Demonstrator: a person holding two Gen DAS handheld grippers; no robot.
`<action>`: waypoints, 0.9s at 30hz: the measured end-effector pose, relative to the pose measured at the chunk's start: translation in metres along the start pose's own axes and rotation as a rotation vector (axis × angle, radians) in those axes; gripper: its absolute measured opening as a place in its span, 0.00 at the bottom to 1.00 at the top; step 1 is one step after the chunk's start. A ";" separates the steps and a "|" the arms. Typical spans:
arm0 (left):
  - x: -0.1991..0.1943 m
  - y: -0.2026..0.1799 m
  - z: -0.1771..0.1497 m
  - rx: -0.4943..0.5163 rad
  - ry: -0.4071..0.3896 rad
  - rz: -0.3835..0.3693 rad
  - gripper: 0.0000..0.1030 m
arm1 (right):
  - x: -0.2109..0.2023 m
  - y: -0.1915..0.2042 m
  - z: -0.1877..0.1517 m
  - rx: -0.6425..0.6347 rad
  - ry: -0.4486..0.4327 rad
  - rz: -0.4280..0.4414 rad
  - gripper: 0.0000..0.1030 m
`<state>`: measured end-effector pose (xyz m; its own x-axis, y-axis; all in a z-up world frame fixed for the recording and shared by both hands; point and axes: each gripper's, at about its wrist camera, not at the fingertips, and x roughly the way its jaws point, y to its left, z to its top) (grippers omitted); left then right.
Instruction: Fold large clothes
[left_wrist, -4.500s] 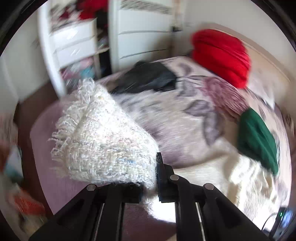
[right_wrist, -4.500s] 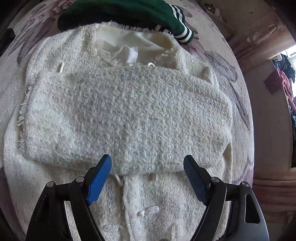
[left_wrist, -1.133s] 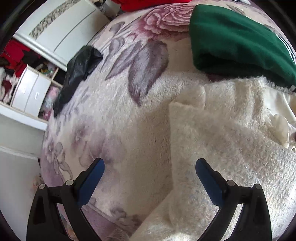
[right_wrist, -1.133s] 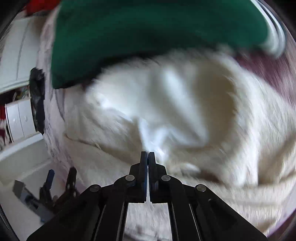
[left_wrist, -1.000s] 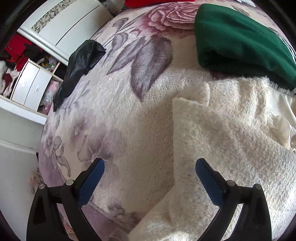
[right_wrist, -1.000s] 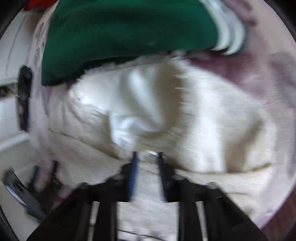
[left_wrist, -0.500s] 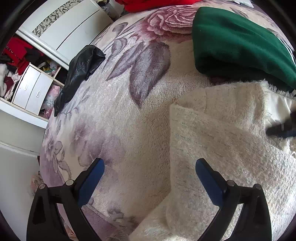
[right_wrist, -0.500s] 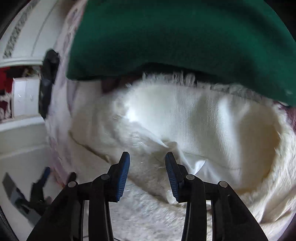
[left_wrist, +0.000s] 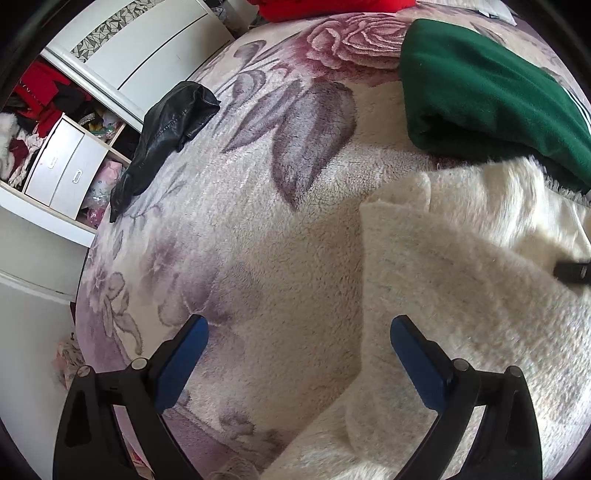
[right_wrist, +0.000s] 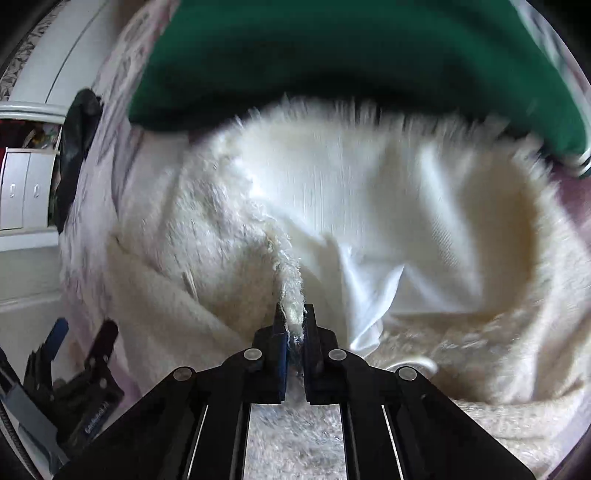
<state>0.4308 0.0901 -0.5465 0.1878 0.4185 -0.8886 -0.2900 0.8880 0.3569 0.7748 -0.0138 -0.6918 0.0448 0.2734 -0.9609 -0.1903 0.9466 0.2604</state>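
Note:
A fuzzy cream jacket (left_wrist: 461, 295) lies spread on a flowered bedspread (left_wrist: 258, 221), one sleeve folded across its front. My left gripper (left_wrist: 299, 350) hangs open over the sleeve's left edge, its fingers astride the edge, one above the bedspread and one above the cloth. In the right wrist view the jacket's smooth white lining (right_wrist: 369, 206) shows at the neck opening. My right gripper (right_wrist: 293, 321) is shut on the fluffy front edge (right_wrist: 291, 284) at the collar. The left gripper (right_wrist: 81, 350) also shows at the lower left there.
A folded green garment (left_wrist: 480, 81) with white stripes lies just beyond the collar. A black garment (left_wrist: 166, 129) lies at the bed's far left edge. White drawers (left_wrist: 62, 166) and a wardrobe stand beyond the bed. A red pile (left_wrist: 332, 5) sits at the top.
The right gripper, half open over the collar half a second ago, has shut on the jacket's fluffy front edge. The left gripper has stayed open in the same place.

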 end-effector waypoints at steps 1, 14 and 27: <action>0.000 0.000 0.000 0.001 0.002 0.000 0.99 | -0.006 -0.005 0.004 0.014 -0.012 -0.010 0.06; -0.023 -0.020 -0.002 0.023 -0.025 -0.051 0.99 | -0.088 -0.086 0.012 0.252 -0.073 0.012 0.66; -0.013 -0.085 0.013 0.092 -0.030 -0.043 0.99 | -0.028 -0.125 -0.008 0.371 -0.003 -0.271 0.09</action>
<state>0.4649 0.0118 -0.5615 0.2268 0.3840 -0.8951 -0.1940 0.9184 0.3448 0.7898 -0.1413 -0.6987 0.0478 0.0070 -0.9988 0.1929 0.9811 0.0161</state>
